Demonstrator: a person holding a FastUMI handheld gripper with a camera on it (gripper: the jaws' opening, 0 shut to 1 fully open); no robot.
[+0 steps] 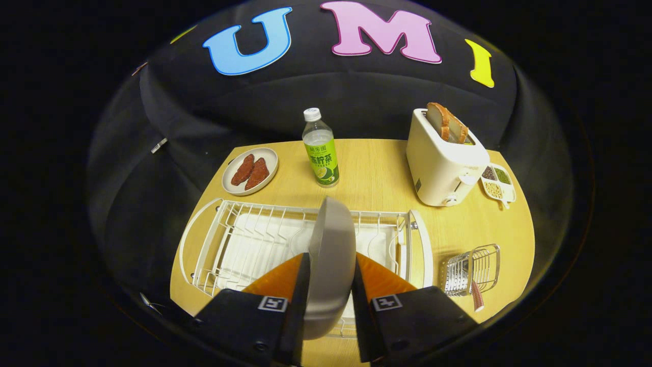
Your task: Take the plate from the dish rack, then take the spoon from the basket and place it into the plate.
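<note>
Plate step in hand: the gripper (328, 275) has both fingers clamped on the grey plate (333, 255), held on edge between them above the white dish rack (239, 239), so next it wants setting down flat before going for the spoon (477, 298) in the wire basket (471, 272) off to the fingers' right.

Mock kitchen booth, toaster (442, 163) with bread, dish rack (244, 239), wooden table (377, 173)
</note>
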